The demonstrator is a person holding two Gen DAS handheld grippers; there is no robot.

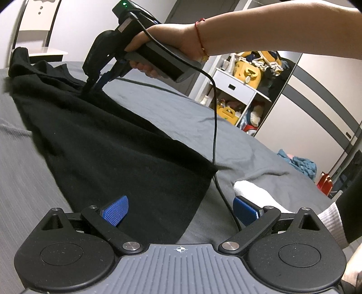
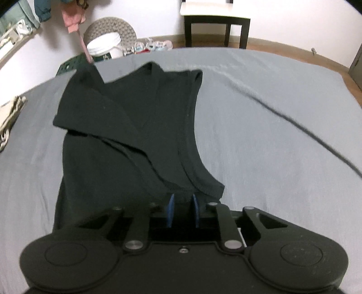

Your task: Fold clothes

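A black garment lies spread along a grey bed. My left gripper stands open at the garment's near hem, its blue pads wide apart with one over the cloth and one over the sheet. In the left wrist view my right gripper, held by a hand, pinches the cloth at the far end and lifts it a little. In the right wrist view the right gripper is shut on a bunched edge of the black garment, whose folded layers stretch away over the bed.
A white cloth and a blue cloth lie on the bed to the right. A cable hangs from the right gripper across the sheet. A shelf with yellow items stands beyond. A chair, bucket and beige cloth border the bed.
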